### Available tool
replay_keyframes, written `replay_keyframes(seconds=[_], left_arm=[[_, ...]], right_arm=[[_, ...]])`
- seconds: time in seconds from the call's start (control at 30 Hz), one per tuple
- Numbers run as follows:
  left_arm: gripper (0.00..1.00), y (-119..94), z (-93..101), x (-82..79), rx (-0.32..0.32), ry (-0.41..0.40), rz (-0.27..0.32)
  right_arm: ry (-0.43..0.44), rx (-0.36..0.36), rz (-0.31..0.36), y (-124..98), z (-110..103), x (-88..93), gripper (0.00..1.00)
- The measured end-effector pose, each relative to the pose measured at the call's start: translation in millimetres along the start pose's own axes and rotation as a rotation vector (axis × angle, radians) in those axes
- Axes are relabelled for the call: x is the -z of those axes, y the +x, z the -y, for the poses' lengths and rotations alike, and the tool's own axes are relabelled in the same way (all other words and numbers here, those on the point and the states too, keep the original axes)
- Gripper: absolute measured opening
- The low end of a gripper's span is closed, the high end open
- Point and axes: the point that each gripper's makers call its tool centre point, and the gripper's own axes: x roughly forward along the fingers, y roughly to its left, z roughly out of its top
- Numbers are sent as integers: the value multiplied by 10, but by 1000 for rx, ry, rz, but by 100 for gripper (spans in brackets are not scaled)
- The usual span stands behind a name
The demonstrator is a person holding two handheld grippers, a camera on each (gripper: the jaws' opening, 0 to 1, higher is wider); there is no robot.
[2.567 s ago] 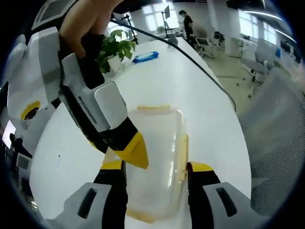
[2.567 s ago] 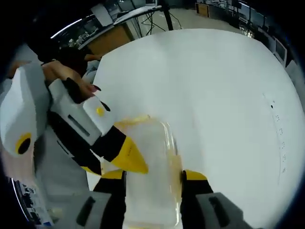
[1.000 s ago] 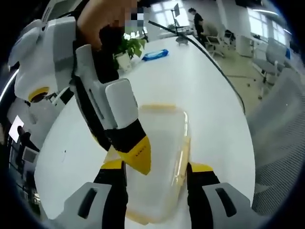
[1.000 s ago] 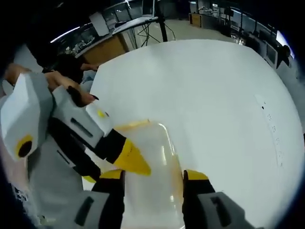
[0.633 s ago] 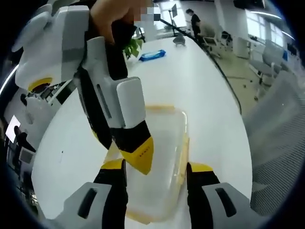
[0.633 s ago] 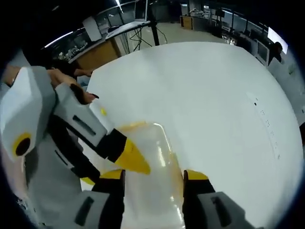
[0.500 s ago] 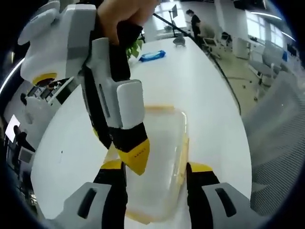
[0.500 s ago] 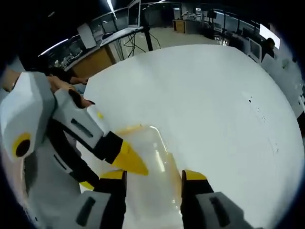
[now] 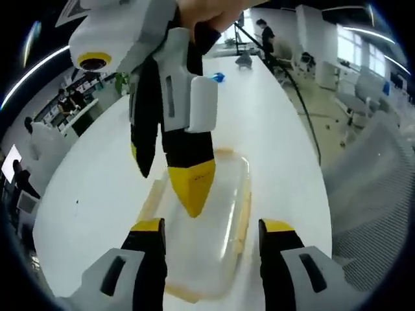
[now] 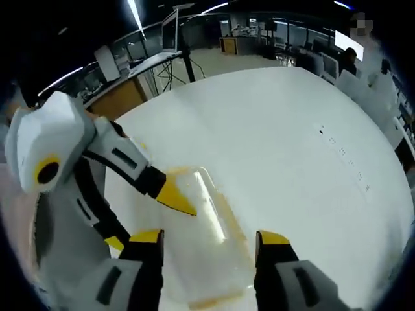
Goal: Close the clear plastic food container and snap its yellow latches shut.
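Lying flat on the white worktop (image 9: 272, 123), one clear container (image 9: 201, 227) with its lid on sits between the spread jaws of the left tool (image 9: 211, 228). In the left gripper view, the right tool (image 9: 175, 181) comes down from above, held by a hand (image 9: 214, 10), and its yellow tip is right over the lid; I cannot tell if it touches. In the right gripper view, the container (image 10: 207, 227) lies between the right tool's (image 10: 211, 238) spread jaws, and the left tool (image 10: 172, 194) reaches in from the left, one yellow tip at the lid's edge. Yellow latches (image 9: 244, 217) run along the container's sides.
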Motion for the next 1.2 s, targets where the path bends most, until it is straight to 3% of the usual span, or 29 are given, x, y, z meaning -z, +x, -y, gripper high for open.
replay_keyframes(seconds=[0.2, 0.47, 0.63, 0.8, 1.07, 1.2], left_arm=[[65, -90, -96, 11, -10, -38, 24], [69, -149, -234, 144, -31, -78, 5], [71, -188, -323, 221, -53, -106, 0], [71, -194, -319, 287, -35, -142, -7], [66, -198, -319, 356, -45, -142, -18], [66, -185, -326, 395, -36, -158, -25]], right_arm=[[-42, -4, -1, -53, -70, 106, 66], [-80, 1, -24, -87, -131, 274, 75], [-86, 20, -21, -101, -120, 348, 76], [-105, 32, -55, -63, -124, 443, 74], [-131, 53, -37, -21, -121, 423, 74], [-187, 56, -39, 22, -137, 414, 73]])
